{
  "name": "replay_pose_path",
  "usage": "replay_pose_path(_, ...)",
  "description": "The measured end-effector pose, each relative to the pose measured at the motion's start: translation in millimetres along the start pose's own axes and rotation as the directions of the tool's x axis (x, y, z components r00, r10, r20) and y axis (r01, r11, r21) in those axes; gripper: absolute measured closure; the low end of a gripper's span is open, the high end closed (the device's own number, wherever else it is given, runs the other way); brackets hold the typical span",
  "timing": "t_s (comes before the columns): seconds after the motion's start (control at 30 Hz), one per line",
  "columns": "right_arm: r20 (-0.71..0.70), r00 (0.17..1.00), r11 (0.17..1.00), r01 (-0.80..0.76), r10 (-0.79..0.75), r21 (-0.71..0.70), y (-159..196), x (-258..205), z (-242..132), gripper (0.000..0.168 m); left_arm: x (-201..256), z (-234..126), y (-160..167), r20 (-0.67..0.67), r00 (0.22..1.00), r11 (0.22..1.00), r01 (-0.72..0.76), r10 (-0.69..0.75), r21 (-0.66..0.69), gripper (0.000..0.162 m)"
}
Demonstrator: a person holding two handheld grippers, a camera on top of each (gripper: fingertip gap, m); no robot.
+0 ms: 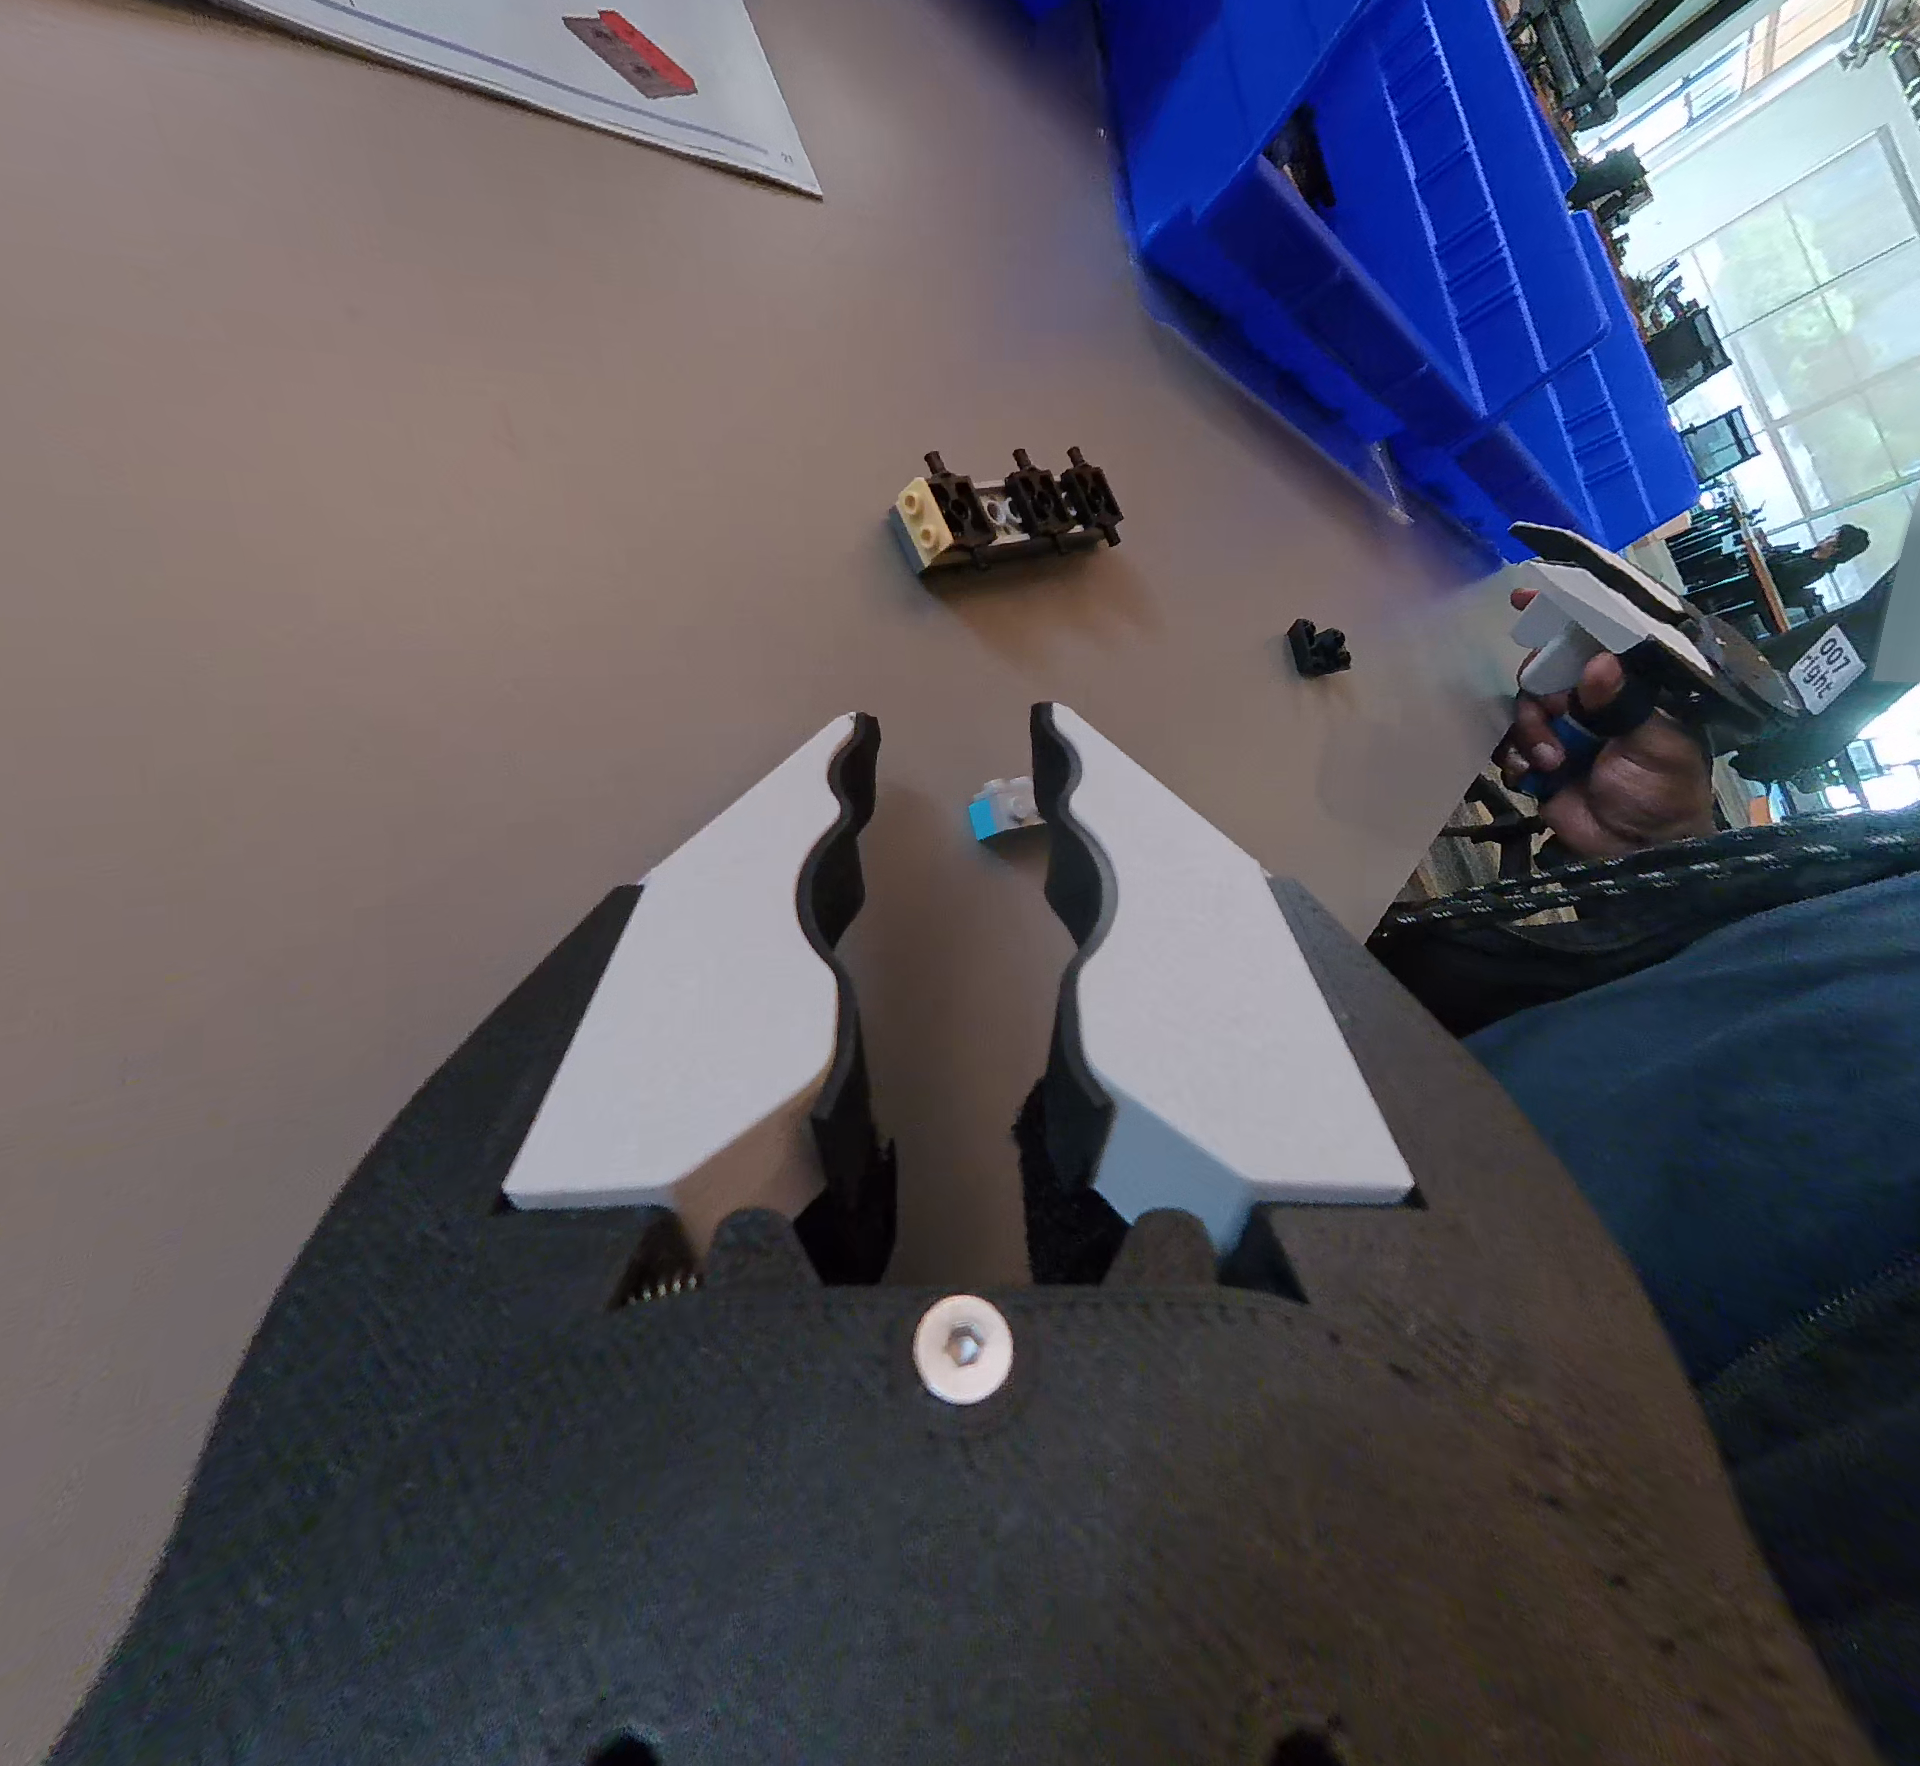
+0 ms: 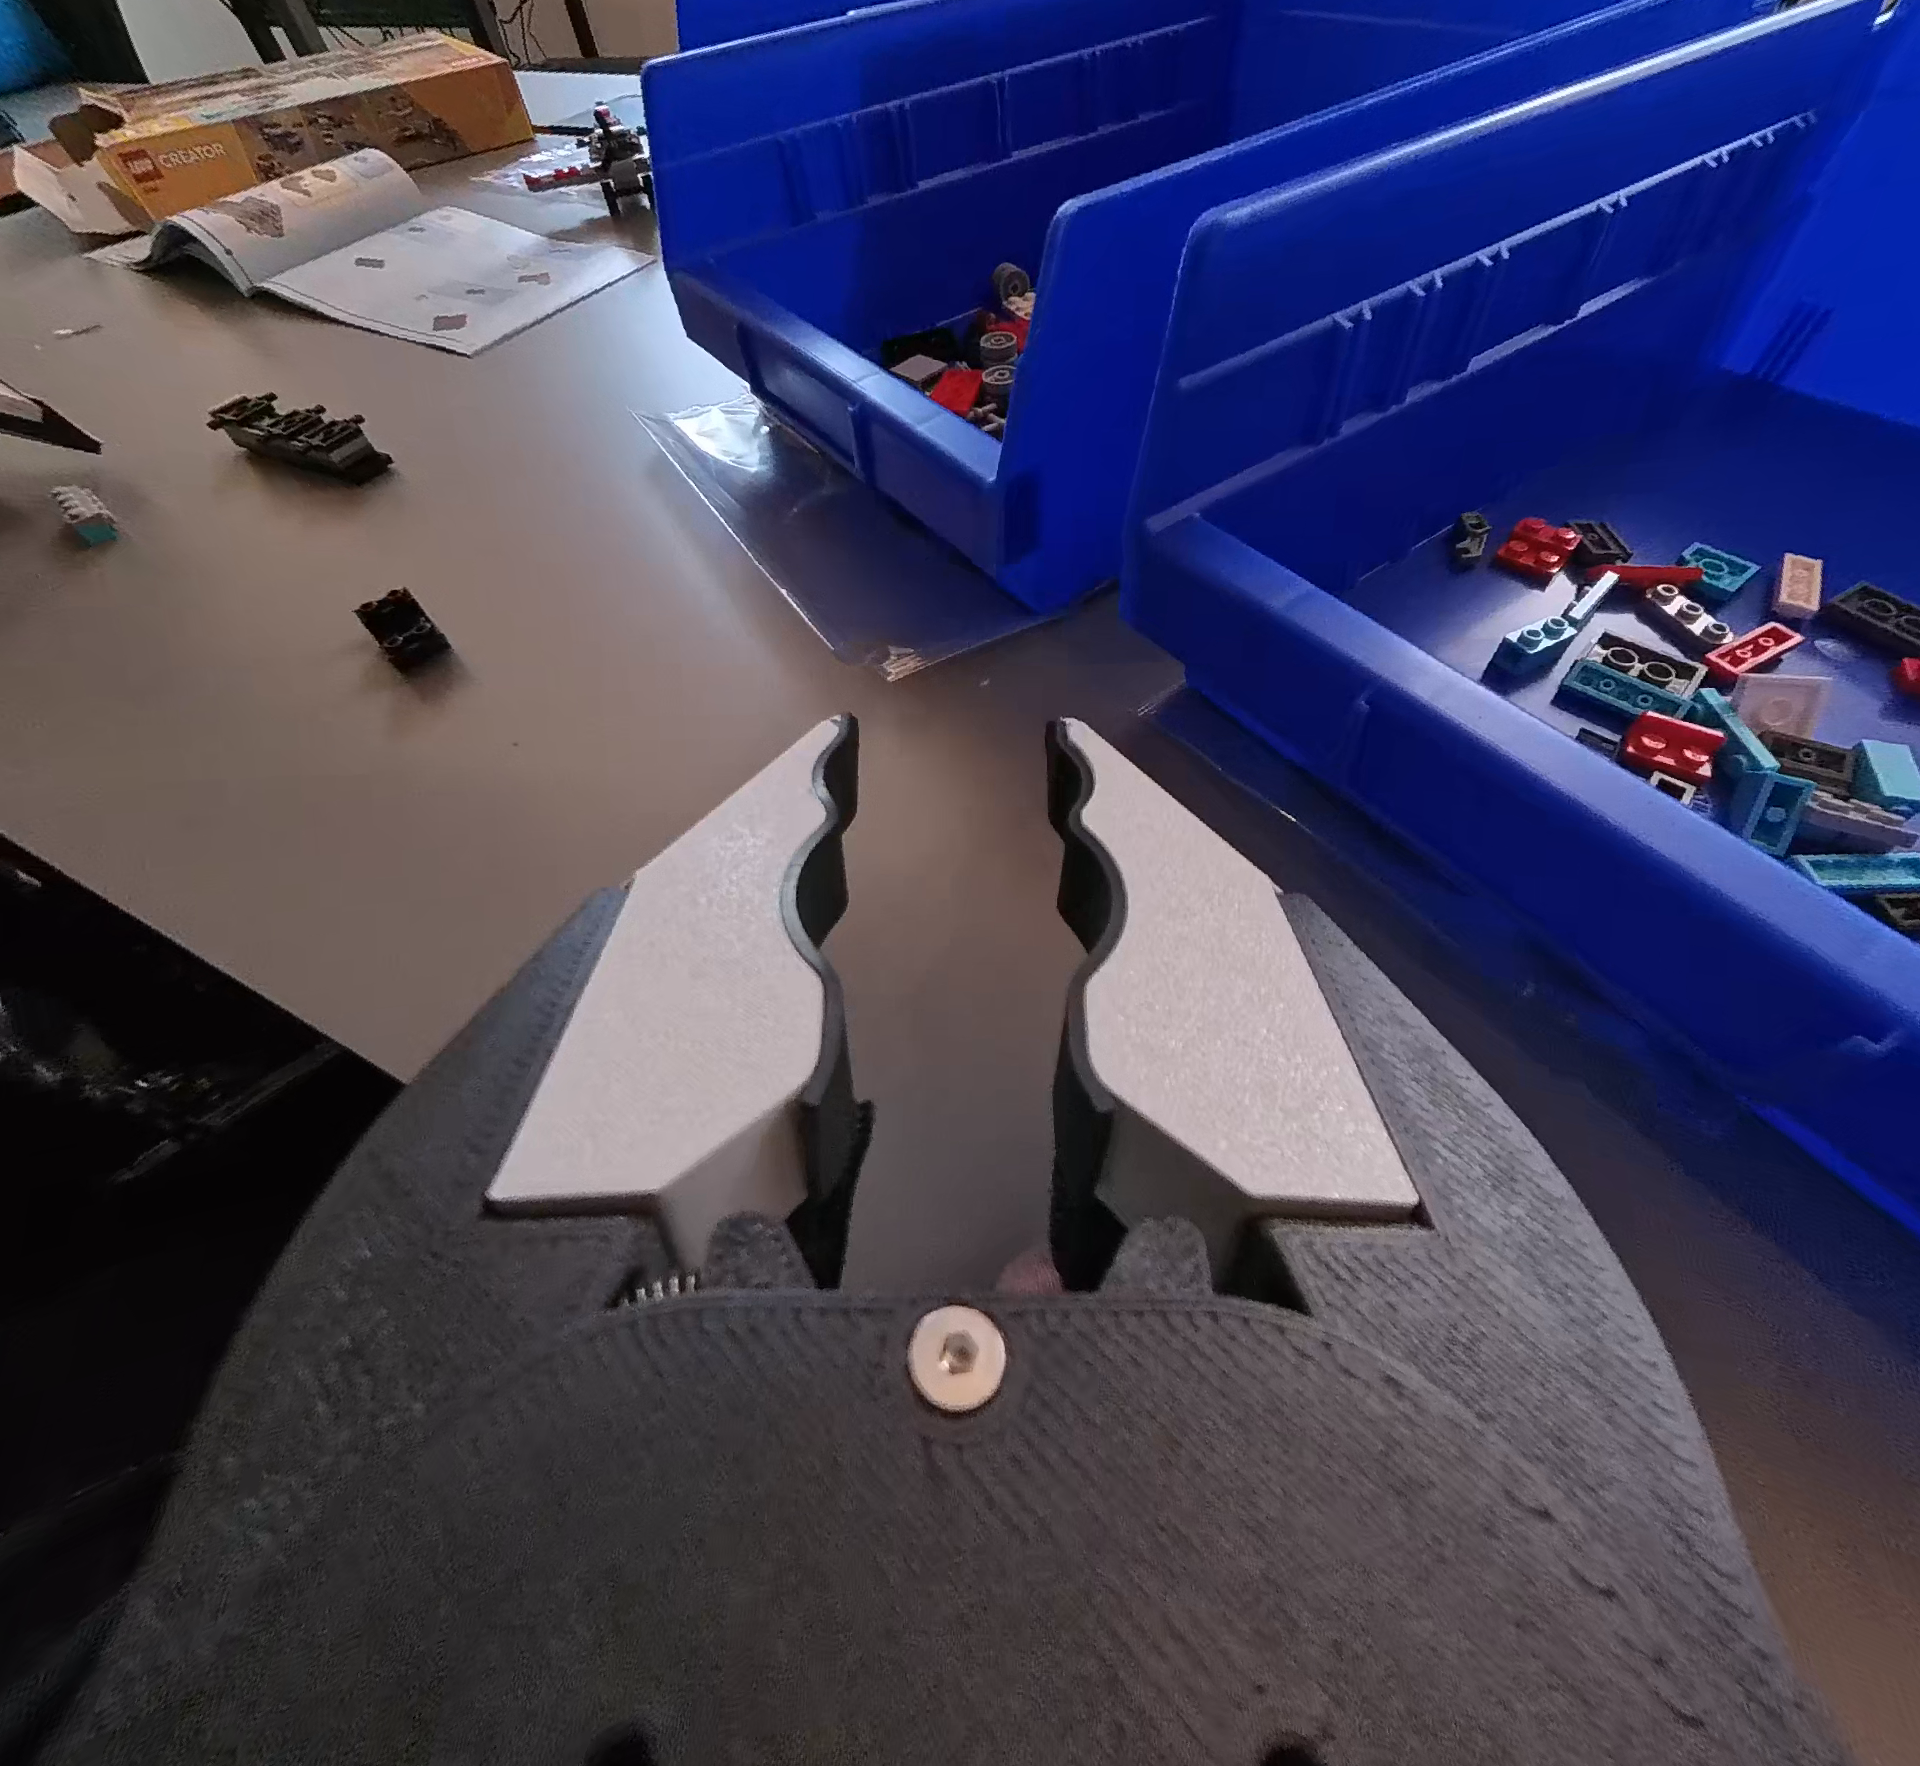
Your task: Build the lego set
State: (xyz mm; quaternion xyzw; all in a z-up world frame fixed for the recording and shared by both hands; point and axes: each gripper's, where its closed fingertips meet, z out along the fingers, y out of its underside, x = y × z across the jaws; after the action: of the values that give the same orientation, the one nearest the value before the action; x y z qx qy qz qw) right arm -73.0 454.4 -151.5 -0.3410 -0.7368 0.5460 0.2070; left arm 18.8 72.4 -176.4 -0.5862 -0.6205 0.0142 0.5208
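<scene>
A small built piece of black, tan and grey bricks lies on the brown table; it also shows in the right wrist view. A small grey and teal piece lies just past my left gripper's right fingertip; it also shows in the right wrist view. A black brick lies to the right, also in the right wrist view. My left gripper is open and empty. My right gripper is open and empty above the table, left of a blue bin of loose bricks.
A second blue bin holds wheels and bricks. An open instruction booklet and a set box lie at the back left; the booklet also shows in the left wrist view. A clear plastic bag lies under the bins. The table edge runs at front left. Across from one pair of fingers to the other is roughly 40 cm.
</scene>
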Motion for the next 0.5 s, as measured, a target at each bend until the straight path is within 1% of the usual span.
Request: replay_pose_path(0.5,-0.014,1.0,0.999,0.024,-0.025,-0.038,4.3,0.1,2.9,0.132,2.6,-0.5,-0.2,-0.012,1.0,1.0,-0.016,0.016,0.004,0.131)
